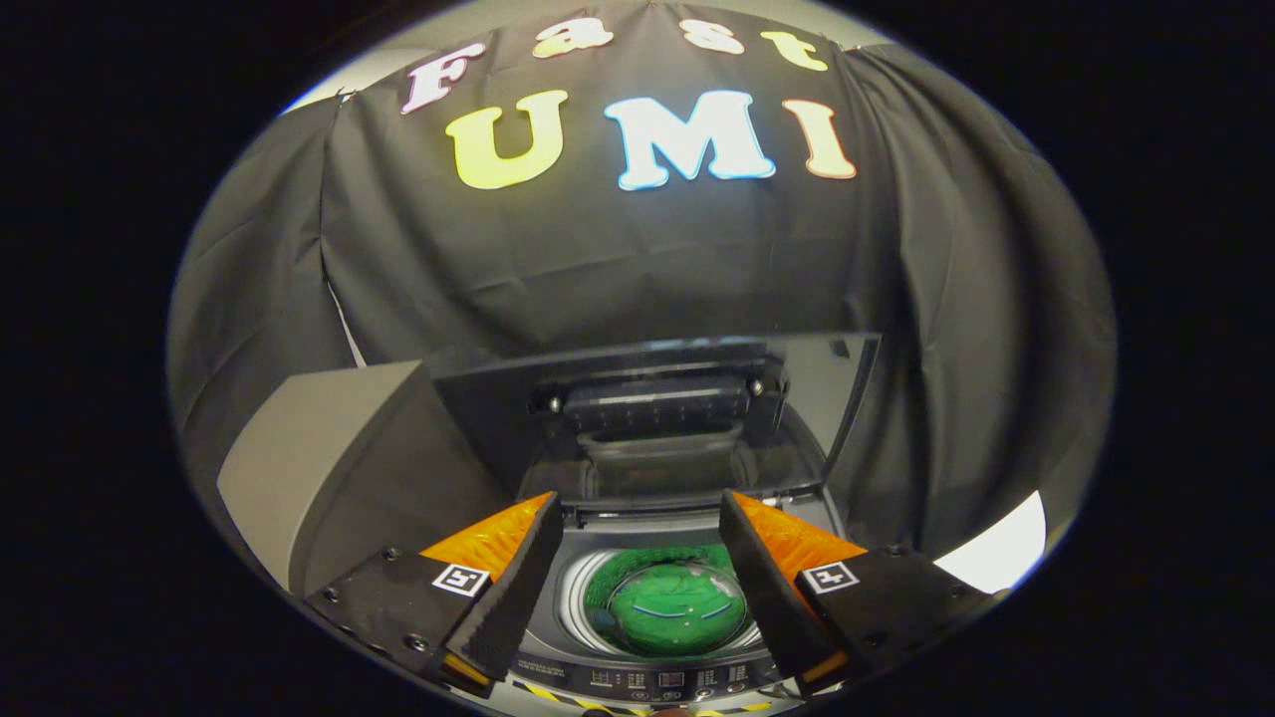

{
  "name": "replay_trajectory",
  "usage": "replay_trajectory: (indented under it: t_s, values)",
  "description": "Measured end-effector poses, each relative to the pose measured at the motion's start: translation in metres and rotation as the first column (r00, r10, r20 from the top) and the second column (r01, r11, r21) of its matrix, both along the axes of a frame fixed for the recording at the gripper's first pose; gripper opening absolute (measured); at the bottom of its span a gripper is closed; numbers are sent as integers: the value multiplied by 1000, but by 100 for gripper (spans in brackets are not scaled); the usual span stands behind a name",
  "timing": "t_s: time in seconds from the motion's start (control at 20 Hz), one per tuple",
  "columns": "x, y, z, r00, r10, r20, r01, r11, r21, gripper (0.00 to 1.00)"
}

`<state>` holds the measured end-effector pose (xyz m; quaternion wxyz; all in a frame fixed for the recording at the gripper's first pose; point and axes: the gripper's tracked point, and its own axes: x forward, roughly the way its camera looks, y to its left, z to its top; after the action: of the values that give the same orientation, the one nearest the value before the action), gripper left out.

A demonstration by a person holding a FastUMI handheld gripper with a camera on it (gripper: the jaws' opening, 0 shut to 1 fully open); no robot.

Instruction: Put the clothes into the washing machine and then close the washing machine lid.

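Clothes (665,607), green, bundled inside washing machine (652,588) drum, seen between fingers and below them. Lid (647,398) raised upright behind drum opening. Gripper (637,518) hovers above opening, fingers spread apart, nothing between them. Control panel (669,680) at near rim. Grey box (329,448) beside machine.

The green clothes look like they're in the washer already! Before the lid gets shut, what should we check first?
1. Green clothes down inside the drum: ok.
2. Nothing hanging over the drum's rim: ok as far as shown; the near rim is hidden.
3. Hand-held gripper open and holding nothing: ok.
4. Washing machine lid closed: not ok, it stands raised behind the opening.
5. Fingers out of the lid's path: not ok, they hang over the opening.
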<state>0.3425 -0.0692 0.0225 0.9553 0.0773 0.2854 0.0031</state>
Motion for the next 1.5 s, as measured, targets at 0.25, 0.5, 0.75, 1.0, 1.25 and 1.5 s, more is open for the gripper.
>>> replay_trajectory:
  t_s: [0.25, 0.5, 0.75, 1.0, 1.25, 1.5]
  values:
    - [11, -16, 43, 997, -15, 77, 17, 1000, -19, 98]
    - [25, -25, 71, 991, -19, 129, 23, 999, -26, 98]
    - [45, -29, 89, 985, -13, 171, 19, 999, -31, 98]
    - [74, -33, 98, 982, -4, 188, 10, 1000, -28, 98]
    - [110, -26, 104, 983, 11, 185, -13, 1000, 8, 98]
    - [142, -13, 85, 990, 34, 133, -38, 999, 21, 98]
